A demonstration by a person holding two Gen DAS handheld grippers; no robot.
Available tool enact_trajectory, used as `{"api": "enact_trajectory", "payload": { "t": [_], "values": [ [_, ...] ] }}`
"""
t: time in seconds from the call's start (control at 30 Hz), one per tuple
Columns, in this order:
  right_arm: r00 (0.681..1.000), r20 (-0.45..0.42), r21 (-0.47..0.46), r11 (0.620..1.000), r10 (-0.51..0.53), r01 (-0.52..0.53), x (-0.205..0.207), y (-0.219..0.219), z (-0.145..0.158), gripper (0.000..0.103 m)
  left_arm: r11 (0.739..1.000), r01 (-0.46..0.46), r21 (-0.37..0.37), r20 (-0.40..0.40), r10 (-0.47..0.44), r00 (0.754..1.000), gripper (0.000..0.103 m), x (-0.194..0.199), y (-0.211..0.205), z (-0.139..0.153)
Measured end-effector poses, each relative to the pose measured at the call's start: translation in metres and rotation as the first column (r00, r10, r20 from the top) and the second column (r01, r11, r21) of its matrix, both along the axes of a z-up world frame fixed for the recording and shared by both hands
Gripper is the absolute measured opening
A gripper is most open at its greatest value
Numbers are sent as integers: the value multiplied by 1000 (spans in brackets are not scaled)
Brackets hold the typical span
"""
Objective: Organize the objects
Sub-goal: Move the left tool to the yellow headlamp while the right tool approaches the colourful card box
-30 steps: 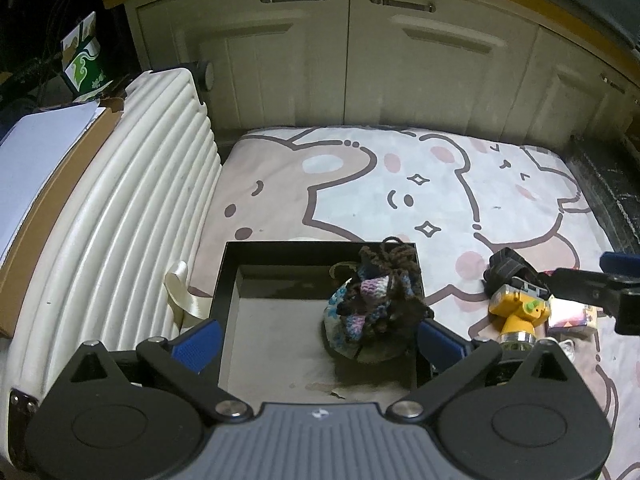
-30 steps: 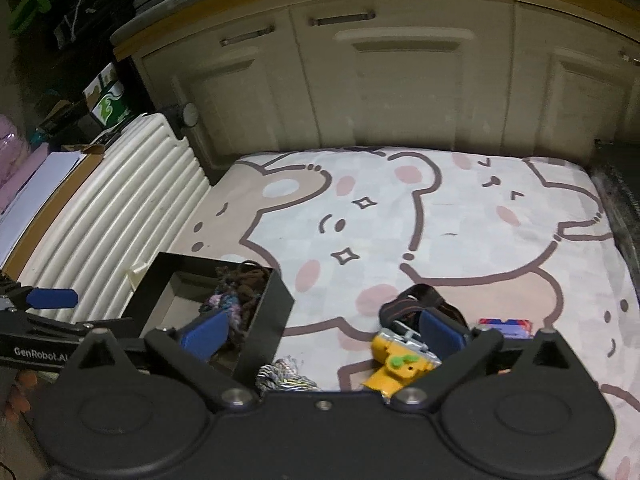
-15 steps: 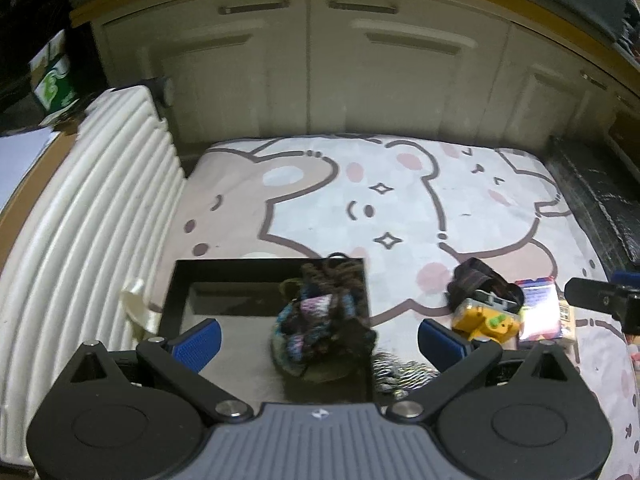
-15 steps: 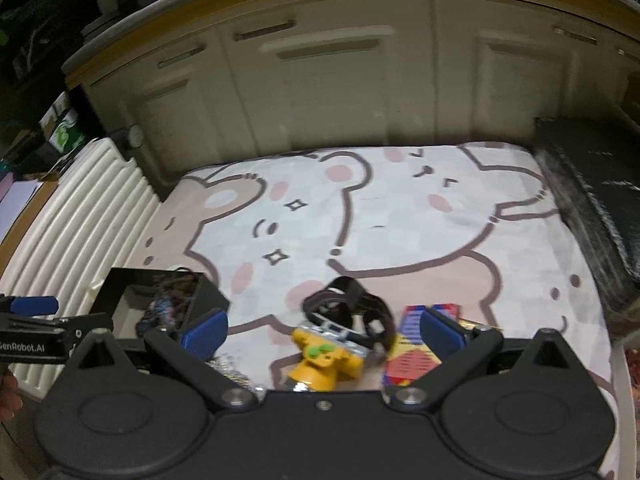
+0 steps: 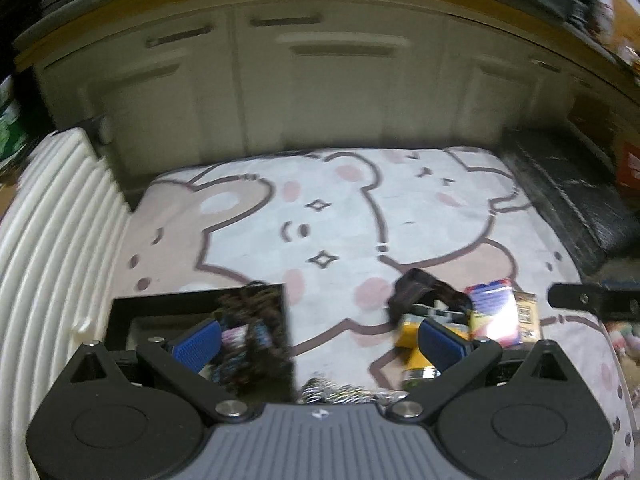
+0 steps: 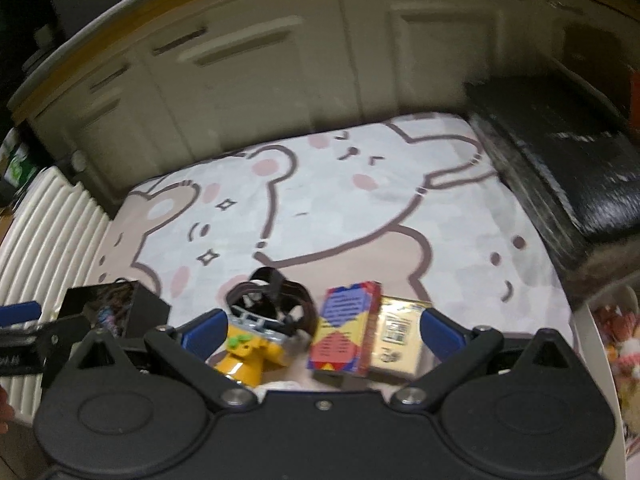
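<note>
A black open box point(image 5: 160, 306) point(image 6: 142, 308) sits at the left of the bear-print mat and holds a dark knitted yarn bundle point(image 5: 252, 344). To its right lie a yellow toy point(image 6: 248, 356) point(image 5: 412, 332) with a dark strap point(image 6: 280, 292), a red-and-blue card box point(image 6: 344, 328) point(image 5: 492, 312) and a beige card box point(image 6: 396, 336). A small silver striped thing point(image 5: 332, 390) lies by the box's front corner. My left gripper point(image 5: 320, 346) hangs open over the box's right wall. Above the toy and the card boxes my right gripper point(image 6: 322, 328) is open too. Neither holds anything.
Cream cabinet doors point(image 5: 320, 80) close off the far side of the mat point(image 5: 340, 216). A white ribbed cushion point(image 5: 48, 232) borders the left, a black textured block point(image 6: 568, 160) the right. A white container with colourful items point(image 6: 616, 344) stands at the right edge.
Both grippers have swung to the right and pulled back. The box has slid left in both views, and the card boxes have come between the right fingers. Both frames are now motion-blurred.
</note>
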State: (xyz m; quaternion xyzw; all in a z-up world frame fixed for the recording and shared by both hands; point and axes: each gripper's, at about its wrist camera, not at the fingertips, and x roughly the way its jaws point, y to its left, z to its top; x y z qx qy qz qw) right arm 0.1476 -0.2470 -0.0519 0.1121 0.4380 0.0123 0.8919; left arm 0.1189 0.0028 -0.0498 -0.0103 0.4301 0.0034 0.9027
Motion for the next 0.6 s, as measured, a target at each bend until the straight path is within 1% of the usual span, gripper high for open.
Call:
{"api": "enact_trajectory", "payload": {
  "t": [0.07, 0.17, 0.23, 0.3, 0.37, 0.4, 0.43, 0.47, 0.5, 0.53, 0.6],
  "values": [
    [999, -17, 4, 999, -34, 34, 1, -7, -3, 103, 999, 52, -13, 4, -52, 999, 103, 1, -8, -3],
    [995, -50, 25, 996, -82, 83, 5, -19, -11, 103, 996, 87, -28, -24, -87, 996, 103, 5, -20, -10],
    [991, -79, 44, 992, -111, 115, 8, -26, -17, 102, 994, 107, -39, -28, -108, 994, 103, 8, -27, -12],
    [985, -108, 80, 987, -132, 140, 11, -33, -22, 94, 992, 114, -46, -36, -116, 993, 103, 11, -34, -15],
    [979, -140, 126, 978, -147, 164, 13, -38, -28, 88, 991, 121, -50, -49, -124, 991, 100, 16, -41, -18],
    [976, -157, 164, 971, -150, 175, 14, -41, -31, 86, 991, 124, -51, -55, -127, 990, 96, 19, -44, -20],
    [974, -169, 201, 962, -150, 183, 14, -43, -34, 82, 990, 129, -54, -63, -132, 989, 91, 21, -47, -22],
    [972, -181, 239, 952, -149, 191, 15, -46, -37, 80, 989, 134, -56, -75, -138, 988, 89, 24, -49, -25],
    [970, -194, 271, 942, -149, 199, 16, -47, -40, 80, 988, 143, -58, -89, -148, 985, 84, 27, -52, -29],
    [967, -209, 299, 932, -145, 205, 17, -47, -43, 79, 986, 154, -59, -104, -159, 982, 79, 29, -55, -32],
    [964, -237, 331, 923, -118, 195, 22, -44, -50, 71, 984, 168, -60, -127, -174, 976, 74, 34, -59, -40]
  ]
}}
